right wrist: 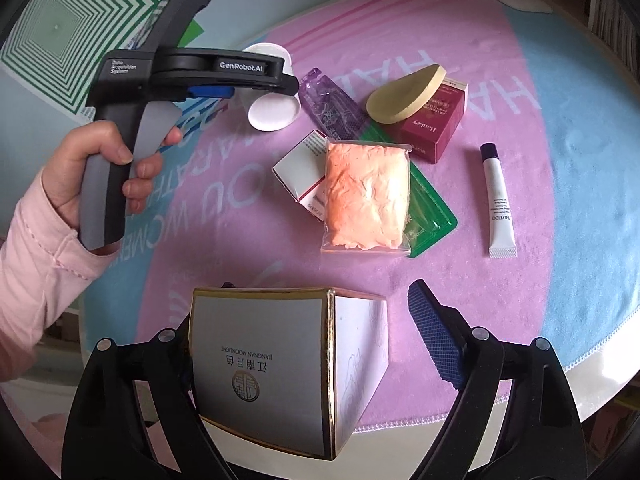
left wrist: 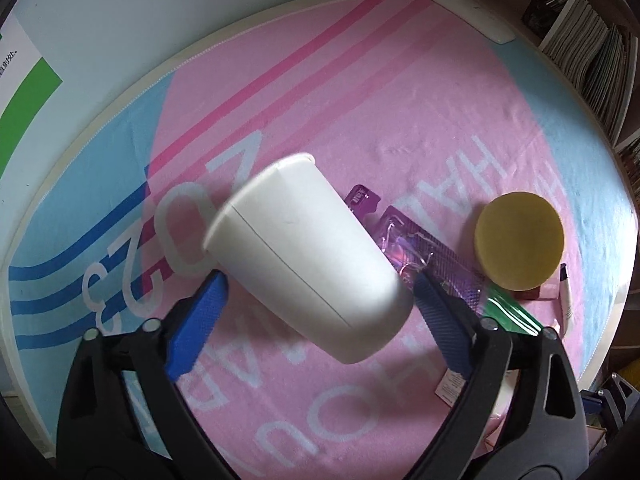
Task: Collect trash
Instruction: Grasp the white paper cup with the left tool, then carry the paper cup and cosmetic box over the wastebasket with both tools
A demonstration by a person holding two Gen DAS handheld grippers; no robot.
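Note:
A white paper cup lies tilted on its side between the blue fingers of my left gripper, which are spread wide and do not press it; it also shows in the right wrist view. My right gripper is open around a white and gold box at the table's near edge. Trash lies on the pink mat: a purple blister pack, a bag of orange stuff, a green sachet, a white tube.
A yellow sponge disc leans on a dark red box. A small white and red box lies beside the orange bag. A white lamp base stands at the far edge. Bookshelves are on the right.

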